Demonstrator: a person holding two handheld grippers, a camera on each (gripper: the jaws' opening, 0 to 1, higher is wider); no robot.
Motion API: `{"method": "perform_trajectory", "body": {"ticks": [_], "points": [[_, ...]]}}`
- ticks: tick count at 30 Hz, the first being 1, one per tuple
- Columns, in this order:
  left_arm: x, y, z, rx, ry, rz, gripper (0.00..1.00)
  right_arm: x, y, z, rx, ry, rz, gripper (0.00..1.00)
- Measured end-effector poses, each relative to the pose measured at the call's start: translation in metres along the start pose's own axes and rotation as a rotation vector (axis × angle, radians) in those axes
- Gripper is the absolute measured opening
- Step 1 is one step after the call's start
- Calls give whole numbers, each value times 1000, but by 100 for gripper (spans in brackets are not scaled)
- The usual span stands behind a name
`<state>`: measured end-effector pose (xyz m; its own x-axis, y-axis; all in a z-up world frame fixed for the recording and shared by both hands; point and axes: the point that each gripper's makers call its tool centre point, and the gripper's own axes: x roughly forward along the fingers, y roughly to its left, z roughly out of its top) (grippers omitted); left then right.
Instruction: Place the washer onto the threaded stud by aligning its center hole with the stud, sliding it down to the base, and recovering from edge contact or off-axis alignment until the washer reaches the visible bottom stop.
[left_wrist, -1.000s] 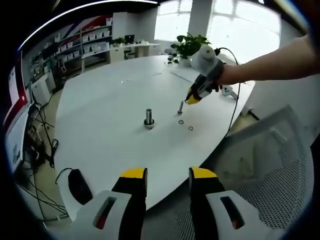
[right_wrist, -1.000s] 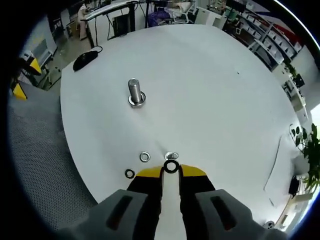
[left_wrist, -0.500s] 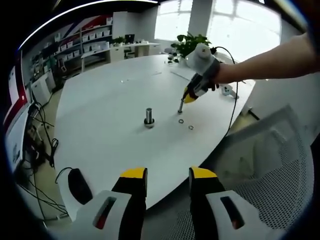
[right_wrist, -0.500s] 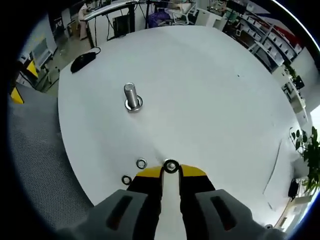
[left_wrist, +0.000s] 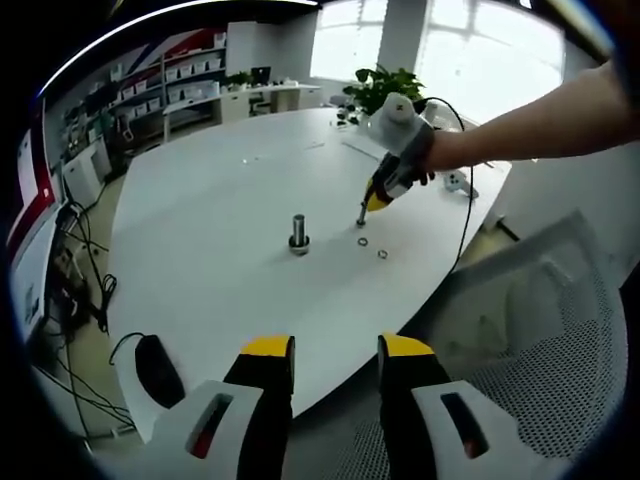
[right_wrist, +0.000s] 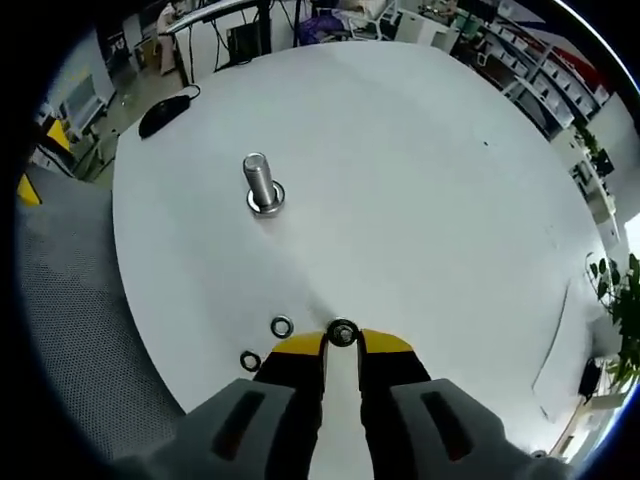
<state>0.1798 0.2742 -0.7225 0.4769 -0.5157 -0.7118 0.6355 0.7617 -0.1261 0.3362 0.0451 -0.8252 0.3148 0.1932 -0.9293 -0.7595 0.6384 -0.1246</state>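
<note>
Two grippers: the right gripper (right_wrist: 342, 343) is over the white table (right_wrist: 420, 180), near its edge; the left gripper (left_wrist: 336, 352) is off the table, on the far side of the stud from the right one.
Stud: the threaded stud (right_wrist: 259, 184) stands upright on the table, bare, its wide base down.
Right jaws: clenched on a washer (right_wrist: 342, 333), gripped by its edge at the yellow tips, well apart from the stud (centre hole visible).
Left jaws: released, parted with nothing between them.
Loose washers: two more, one (right_wrist: 282, 326) just beside the right gripper on the stud's side, the other (right_wrist: 250, 360) nearer the table edge.
Mouse: a black computer mouse (right_wrist: 163, 117) lies beyond the stud, by the table's rim.
Chair: a mesh office chair (left_wrist: 540, 340) sits off the table beside the left gripper.
</note>
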Motion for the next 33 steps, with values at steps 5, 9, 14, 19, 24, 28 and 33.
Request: {"method": "perform_trajectory", "body": {"ticks": [5,9,14,19,24,28,33], "points": [[0,0,-1,-2,4,1,31,9,2,-5,9,18,11,14],[1,1,-2,-3,9,0,31,16,2,-9,20,39,23,12],[1,1,-3,-8,11,3,31,21,6,-11,38,41,37,10],[1,2,-3,-11,13,6,31,24,9,-14,44,45,45,10],[1,2,-3,-12,16,7,31,24,7,-14,42,45,46,11],[2,2,-4,-11,19,6,31,22,7,-16,49,38,44,12],[2,1,-3,-9,17,6,31,20,10,-26,60,48,48,15]]}}
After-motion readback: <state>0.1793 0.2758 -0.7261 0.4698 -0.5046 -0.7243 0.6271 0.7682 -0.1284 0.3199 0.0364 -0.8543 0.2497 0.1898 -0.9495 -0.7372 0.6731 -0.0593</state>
